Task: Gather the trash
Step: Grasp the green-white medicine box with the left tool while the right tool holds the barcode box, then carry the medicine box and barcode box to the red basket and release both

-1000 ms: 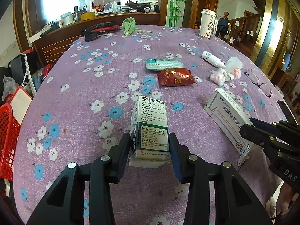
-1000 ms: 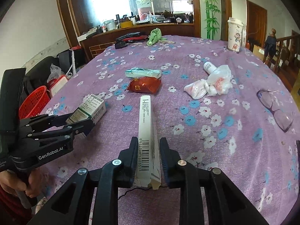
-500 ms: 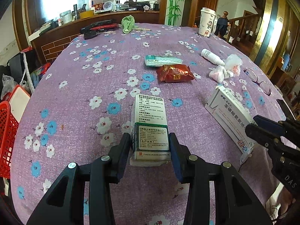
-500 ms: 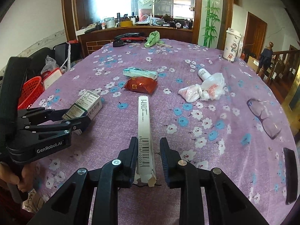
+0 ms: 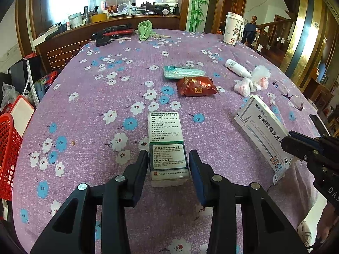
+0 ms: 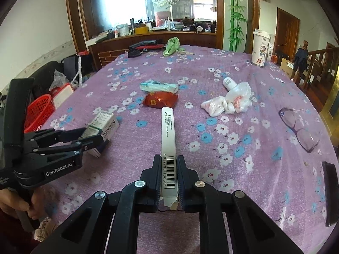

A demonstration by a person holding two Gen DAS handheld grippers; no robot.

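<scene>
- Since the earlier frame, right claw has closed fully on the flat white cardboard box (barcode edge up).
- Left claw grips the green-white medicine carton, above the purple flowered table.

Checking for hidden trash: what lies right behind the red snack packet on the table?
Directly behind the red snack packet lies a green-and-white pouch, touching or nearly touching it. The packet covers the pouch's near edge, so anything tucked between them cannot be seen. Beyond is only flowered tablecloth.
</scene>
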